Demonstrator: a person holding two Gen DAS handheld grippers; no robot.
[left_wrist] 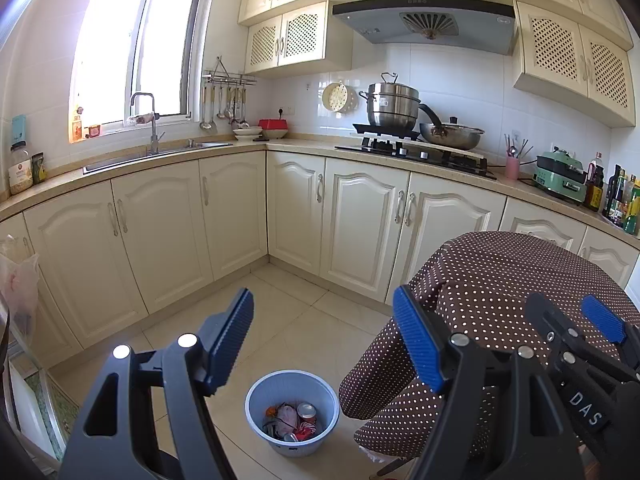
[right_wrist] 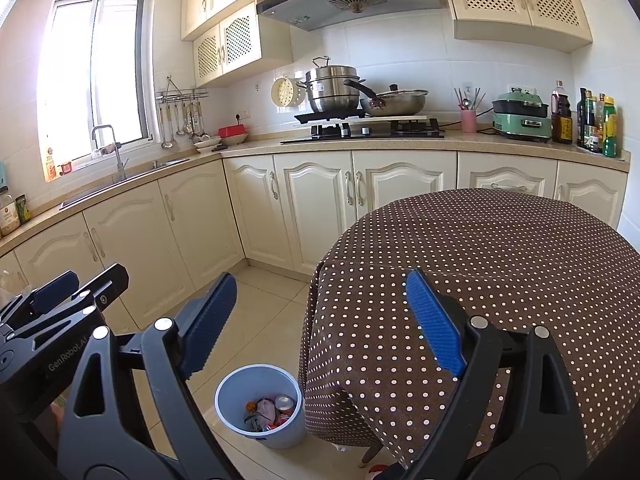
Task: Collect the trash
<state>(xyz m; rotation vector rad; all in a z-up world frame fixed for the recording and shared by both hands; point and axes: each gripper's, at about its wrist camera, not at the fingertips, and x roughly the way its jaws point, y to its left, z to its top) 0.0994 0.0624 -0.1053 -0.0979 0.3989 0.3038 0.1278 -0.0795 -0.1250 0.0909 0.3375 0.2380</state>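
Hand-held gripper agape — bin beside tablecloth edge.

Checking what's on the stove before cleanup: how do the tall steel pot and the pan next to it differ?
The steel pot is tall and stacked in tiers, with a loop handle on top; the pan is wide and shallow with a long dark handle. The pot sits on a separate black burner plate; the pan sits to its right, on a pale board. Both are shiny metal and lidded.
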